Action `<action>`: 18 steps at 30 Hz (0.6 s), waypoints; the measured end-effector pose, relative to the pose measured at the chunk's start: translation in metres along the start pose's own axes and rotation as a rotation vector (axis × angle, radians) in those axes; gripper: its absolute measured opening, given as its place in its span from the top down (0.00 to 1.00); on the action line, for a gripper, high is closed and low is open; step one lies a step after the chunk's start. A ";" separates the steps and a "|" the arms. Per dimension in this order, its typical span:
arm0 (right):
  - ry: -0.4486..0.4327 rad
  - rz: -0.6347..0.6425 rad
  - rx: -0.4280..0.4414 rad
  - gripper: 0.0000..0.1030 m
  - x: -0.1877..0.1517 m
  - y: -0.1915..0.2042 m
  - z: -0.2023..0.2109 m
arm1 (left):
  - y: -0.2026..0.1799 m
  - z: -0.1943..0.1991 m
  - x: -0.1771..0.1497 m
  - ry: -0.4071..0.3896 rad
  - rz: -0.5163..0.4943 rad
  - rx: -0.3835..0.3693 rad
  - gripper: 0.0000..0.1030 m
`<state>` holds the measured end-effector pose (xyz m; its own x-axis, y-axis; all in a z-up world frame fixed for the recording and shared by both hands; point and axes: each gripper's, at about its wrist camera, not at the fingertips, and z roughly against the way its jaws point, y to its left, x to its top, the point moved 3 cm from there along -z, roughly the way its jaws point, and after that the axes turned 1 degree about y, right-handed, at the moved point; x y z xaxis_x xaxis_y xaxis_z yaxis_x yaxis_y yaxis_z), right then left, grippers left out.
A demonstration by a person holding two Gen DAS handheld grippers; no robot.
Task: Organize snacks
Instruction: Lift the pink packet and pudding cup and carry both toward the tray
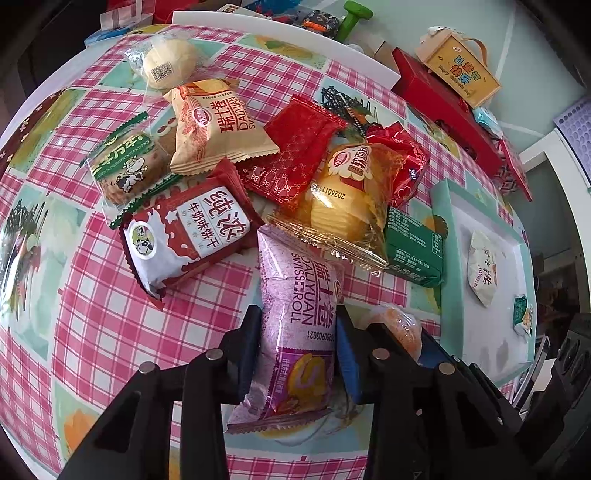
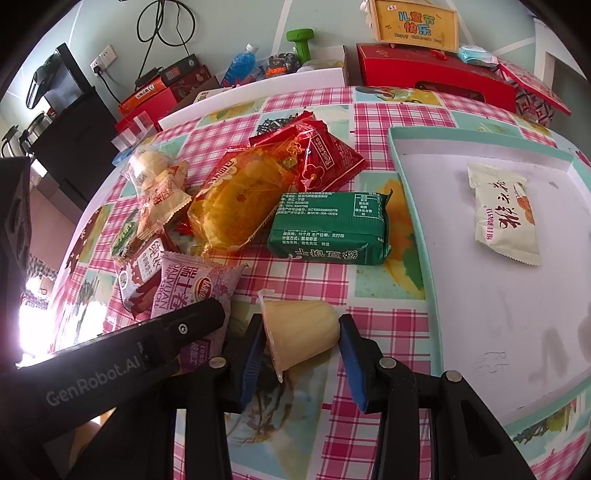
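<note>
A purple Swiss roll packet [image 1: 295,280] stands between the pads of my left gripper [image 1: 299,332], which is shut on its lower half; the packet's top leans on the snack pile. My right gripper [image 2: 302,343] is shut on a pale yellow jelly cup [image 2: 299,325], lying sideways just above the checked tablecloth. The left gripper's finger [image 2: 199,317] shows close to the left of it. The pile holds a green packet [image 2: 328,229], a clear yellow cake pack [image 2: 236,206] and red packets [image 1: 295,158]. To the right, a teal-rimmed tray [image 2: 406,177] holds a white packet [image 2: 506,218].
At the table's far edge are a red box [image 2: 424,77], a wooden sign box [image 2: 415,22], a green dumbbell [image 2: 303,42] and a blue bottle [image 2: 236,66]. A white board [image 2: 258,92] lies behind the pile. A dark cabinet [image 2: 74,122] stands off to the left.
</note>
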<state>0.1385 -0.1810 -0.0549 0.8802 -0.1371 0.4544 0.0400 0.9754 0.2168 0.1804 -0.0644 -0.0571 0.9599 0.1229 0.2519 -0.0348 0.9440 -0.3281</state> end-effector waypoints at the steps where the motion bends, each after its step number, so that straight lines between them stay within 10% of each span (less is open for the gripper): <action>1: 0.000 0.000 0.000 0.59 0.000 0.000 0.000 | 0.000 0.000 0.001 -0.001 0.000 -0.002 0.61; 18: -0.037 -0.011 0.011 0.60 0.002 -0.002 0.017 | 0.004 0.031 -0.002 -0.064 -0.028 -0.036 0.62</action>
<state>0.1319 -0.1863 -0.0400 0.8615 -0.1542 0.4838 0.0442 0.9719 0.2310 0.1697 -0.0512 -0.0312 0.9407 0.1165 0.3187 0.0035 0.9358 -0.3526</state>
